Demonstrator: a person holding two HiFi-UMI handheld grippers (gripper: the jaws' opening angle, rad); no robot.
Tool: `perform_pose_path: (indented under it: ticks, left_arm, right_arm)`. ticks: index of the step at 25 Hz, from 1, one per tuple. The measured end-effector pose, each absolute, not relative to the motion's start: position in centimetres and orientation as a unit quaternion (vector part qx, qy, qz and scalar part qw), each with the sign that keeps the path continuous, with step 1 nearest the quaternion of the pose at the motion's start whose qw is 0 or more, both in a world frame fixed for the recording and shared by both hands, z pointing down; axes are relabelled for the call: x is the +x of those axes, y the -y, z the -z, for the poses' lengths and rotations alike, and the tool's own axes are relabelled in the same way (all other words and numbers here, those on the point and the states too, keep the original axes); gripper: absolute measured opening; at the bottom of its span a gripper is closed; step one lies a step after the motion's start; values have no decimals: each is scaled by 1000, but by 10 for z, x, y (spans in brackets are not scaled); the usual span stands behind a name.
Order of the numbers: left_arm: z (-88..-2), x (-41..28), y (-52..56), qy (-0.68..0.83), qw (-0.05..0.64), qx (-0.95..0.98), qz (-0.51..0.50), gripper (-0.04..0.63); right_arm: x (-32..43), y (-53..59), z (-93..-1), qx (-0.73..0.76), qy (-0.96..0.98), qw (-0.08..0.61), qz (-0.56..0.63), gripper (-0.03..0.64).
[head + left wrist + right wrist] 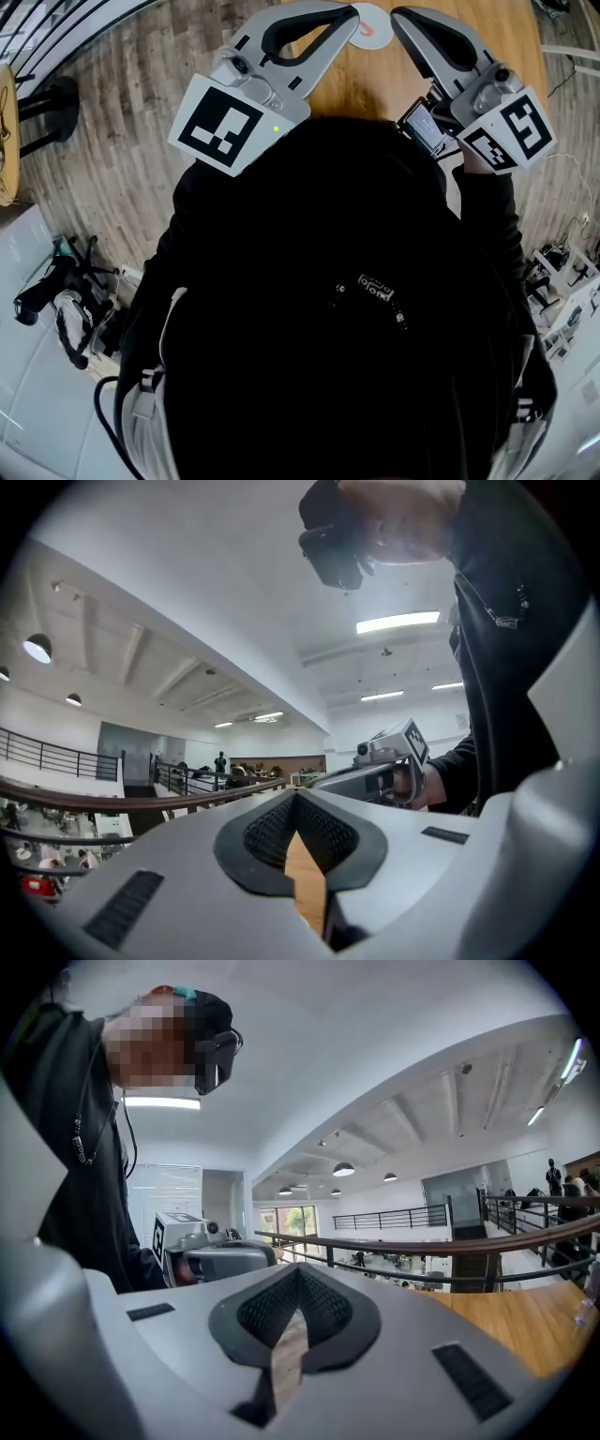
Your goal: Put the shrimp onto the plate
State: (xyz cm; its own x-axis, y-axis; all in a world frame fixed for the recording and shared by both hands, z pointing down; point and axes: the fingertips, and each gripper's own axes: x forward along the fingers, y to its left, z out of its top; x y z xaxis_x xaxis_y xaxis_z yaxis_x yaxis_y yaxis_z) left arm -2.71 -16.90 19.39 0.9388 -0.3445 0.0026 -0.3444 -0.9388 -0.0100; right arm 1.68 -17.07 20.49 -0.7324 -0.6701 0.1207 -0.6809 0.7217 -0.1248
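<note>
In the head view a white plate (375,19) lies on the wooden table (361,84) at the top edge, with a small red thing (364,29) on it that looks like the shrimp. My left gripper (345,11) and right gripper (401,19) are held up in front of the person's black torso, their tips close on either side of the plate. Both are shut with nothing between their pads. The left gripper view (296,799) and right gripper view (298,1274) point up at the ceiling. Each shows the other gripper's marker cube (405,742) (169,1232).
A plank floor surrounds the table. A black stool base (52,103) stands at the far left. A tripod and cables (66,291) lie on the white floor at lower left, and more equipment (562,281) sits at right. A railing (422,1241) runs behind.
</note>
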Motion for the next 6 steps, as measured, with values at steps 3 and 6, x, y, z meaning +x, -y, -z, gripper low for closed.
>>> perform_pose_path:
  ticks: [3,6]
  left_arm:
    - [-200,-24,168,-174,1,-985,4,-5]
    - [-200,-21,166,-168,-2,-986,1,-5]
  right_arm:
    - [21,170,-206,365,927,31,-84,18]
    - [24,170,-207,366,926,29,-88,18]
